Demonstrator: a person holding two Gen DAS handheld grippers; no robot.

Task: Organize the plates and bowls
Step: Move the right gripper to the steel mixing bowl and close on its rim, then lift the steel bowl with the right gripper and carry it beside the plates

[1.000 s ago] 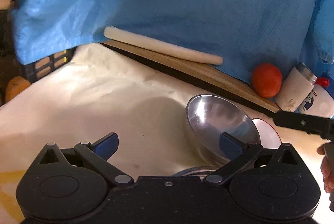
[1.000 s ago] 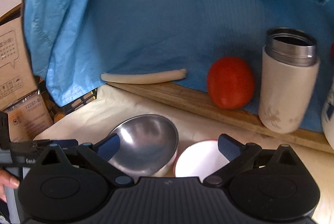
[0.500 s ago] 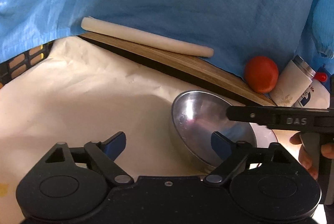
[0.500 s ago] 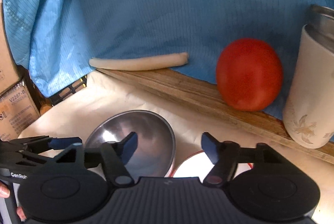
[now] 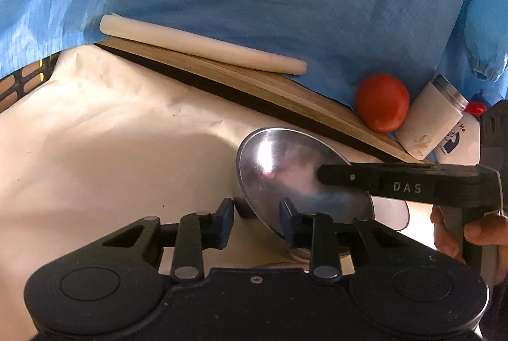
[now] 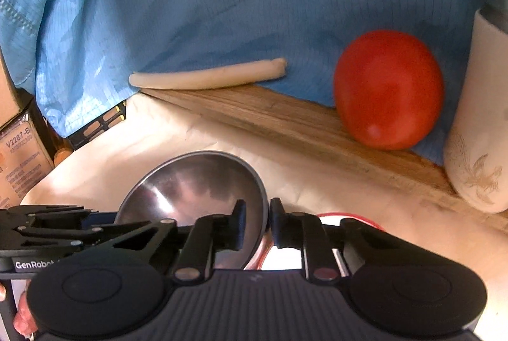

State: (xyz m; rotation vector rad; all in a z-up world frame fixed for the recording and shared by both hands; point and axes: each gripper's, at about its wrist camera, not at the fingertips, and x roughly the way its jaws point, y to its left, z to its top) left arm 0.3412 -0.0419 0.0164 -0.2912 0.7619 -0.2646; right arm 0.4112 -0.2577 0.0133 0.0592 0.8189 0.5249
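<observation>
A steel bowl (image 5: 285, 163) (image 6: 197, 182) sits tilted on the pale table cover, leaning on a white bowl with a red rim (image 5: 390, 210) (image 6: 349, 218). My left gripper (image 5: 256, 221) is closing on the steel bowl's near-left wall, one pad inside and one against the underside. From the opposite side my right gripper (image 6: 257, 223) is closing on the rim, which runs between its pads. In the left wrist view the right gripper's fingers (image 5: 336, 177) reach across the bowl. The white bowl is mostly hidden.
On a wooden board (image 6: 285, 121) along the back lie a white roll (image 6: 206, 77), a tomato (image 6: 387, 90) and a cream flask (image 6: 476, 134). A red-capped bottle (image 5: 460, 137) stands beside the flask. Blue cloth hangs behind. Cardboard boxes (image 6: 19, 156) and a black crate (image 5: 22, 80) stand at the left.
Both grippers came in toward the steel bowl and dipped slightly. Their jaws went from wide open to narrow around its wall on opposite sides. The bowl stayed tilted in place.
</observation>
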